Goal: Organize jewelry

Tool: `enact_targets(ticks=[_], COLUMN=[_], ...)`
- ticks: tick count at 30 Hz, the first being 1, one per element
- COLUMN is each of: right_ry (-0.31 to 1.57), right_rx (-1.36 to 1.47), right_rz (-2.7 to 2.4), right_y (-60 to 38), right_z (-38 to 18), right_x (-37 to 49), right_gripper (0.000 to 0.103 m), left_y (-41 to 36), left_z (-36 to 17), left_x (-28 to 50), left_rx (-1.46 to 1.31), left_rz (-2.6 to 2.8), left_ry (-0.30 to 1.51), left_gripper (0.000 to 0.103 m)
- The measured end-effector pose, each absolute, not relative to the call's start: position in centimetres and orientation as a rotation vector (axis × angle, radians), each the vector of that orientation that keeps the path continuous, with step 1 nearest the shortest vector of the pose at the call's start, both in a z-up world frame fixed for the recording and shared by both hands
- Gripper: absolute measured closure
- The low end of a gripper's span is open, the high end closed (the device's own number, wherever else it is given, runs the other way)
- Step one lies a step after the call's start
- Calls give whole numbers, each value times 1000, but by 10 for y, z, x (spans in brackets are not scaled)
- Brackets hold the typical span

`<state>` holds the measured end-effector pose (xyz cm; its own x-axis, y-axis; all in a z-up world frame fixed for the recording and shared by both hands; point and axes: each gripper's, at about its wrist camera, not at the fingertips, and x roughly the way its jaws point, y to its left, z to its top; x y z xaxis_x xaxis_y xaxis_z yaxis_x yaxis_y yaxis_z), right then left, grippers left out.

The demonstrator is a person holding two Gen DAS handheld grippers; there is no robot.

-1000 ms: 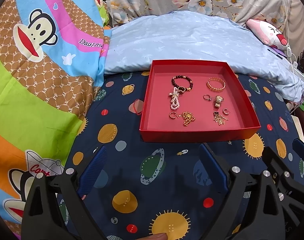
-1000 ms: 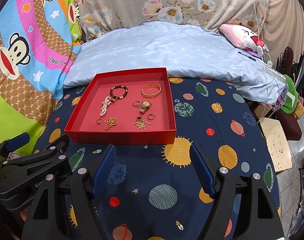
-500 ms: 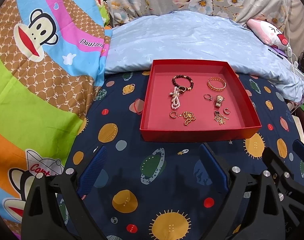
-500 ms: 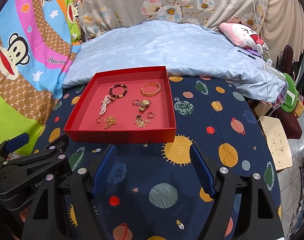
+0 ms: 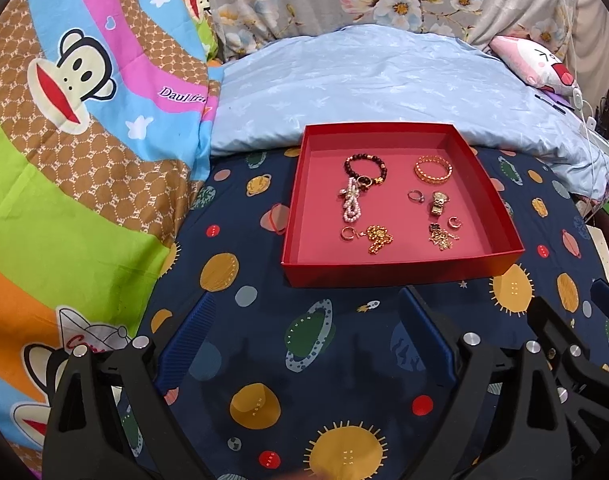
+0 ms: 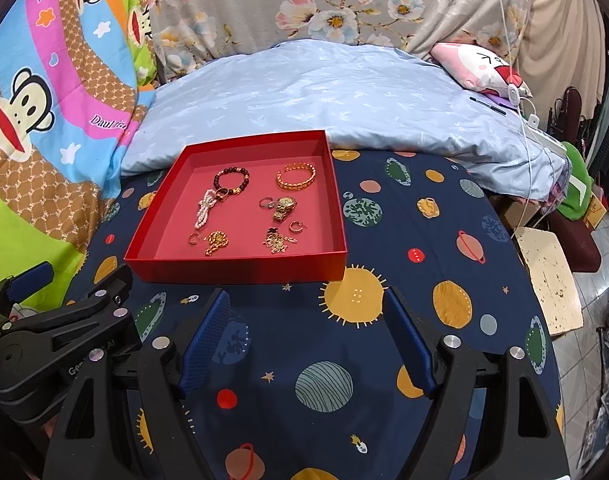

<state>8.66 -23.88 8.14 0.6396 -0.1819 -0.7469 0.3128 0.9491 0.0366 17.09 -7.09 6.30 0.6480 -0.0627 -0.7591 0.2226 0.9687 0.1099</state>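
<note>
A shallow red tray [image 5: 400,270] [image 6: 240,270] sits on the planet-print sheet and holds jewelry. In it lie a dark bead bracelet [image 5: 364,166] [image 6: 231,178], a pearl strand [image 5: 351,204], a gold bangle [image 5: 433,169] [image 6: 296,177], a gold watch [image 5: 439,203] [image 6: 284,207], small rings [image 5: 415,196], and gold chains [image 5: 378,238] [image 5: 441,237]. My left gripper [image 5: 306,300] is open and empty, just in front of the tray. My right gripper [image 6: 306,298] is open and empty, in front of the tray's right corner.
A light blue pillow [image 5: 384,84] [image 6: 344,96] lies right behind the tray. A bright cartoon monkey blanket [image 5: 64,140] rises on the left. A pink plush [image 6: 476,64] and a cable lie at the far right. The bed edge drops to floor clutter on the right [image 6: 552,280].
Both views shifted very slightly; the tray sits a touch lower and closer in the left wrist view. Both grippers stay open and nothing was picked up.
</note>
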Motion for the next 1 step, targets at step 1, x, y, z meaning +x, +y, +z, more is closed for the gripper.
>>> enact_targets(ticks=[1], right_ry=[831], right_rx=[168], right_rz=[-284], right_y=[-239], right_z=[81], right_x=[87], right_gripper=[24], left_y=[-70], left_z=[63], left_x=[171], left_rx=[192], left_rz=[-169], left_ry=[857], left_gripper=[13])
